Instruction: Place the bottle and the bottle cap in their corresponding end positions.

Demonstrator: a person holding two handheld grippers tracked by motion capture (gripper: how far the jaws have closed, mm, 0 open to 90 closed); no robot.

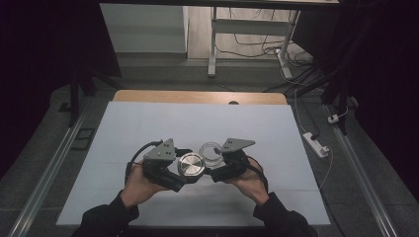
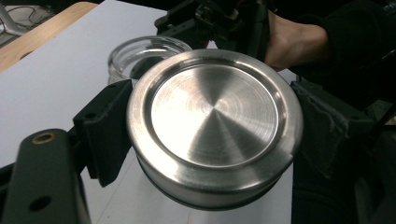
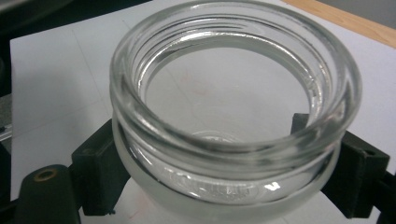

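Observation:
A round brushed-metal lid (image 1: 191, 165) (image 2: 214, 126) is clamped between the jaws of my left gripper (image 1: 185, 170) (image 2: 212, 140), flat top facing up. Just to its right, a clear glass jar (image 1: 211, 151) (image 3: 233, 107) stands open-mouthed and empty, held by its body in my right gripper (image 1: 217, 165) (image 3: 233, 186). From the left gripper view the jar (image 2: 144, 56) sits behind the lid, with the other hand beyond it. Lid and jar are side by side, close together, above the middle of the white table top (image 1: 148, 123).
The white sheet covers the table, with a wooden strip (image 1: 197, 97) along its far edge. A white power strip (image 1: 316, 143) and cables lie on the floor to the right. Metal rails (image 1: 44, 182) run along both sides of the table.

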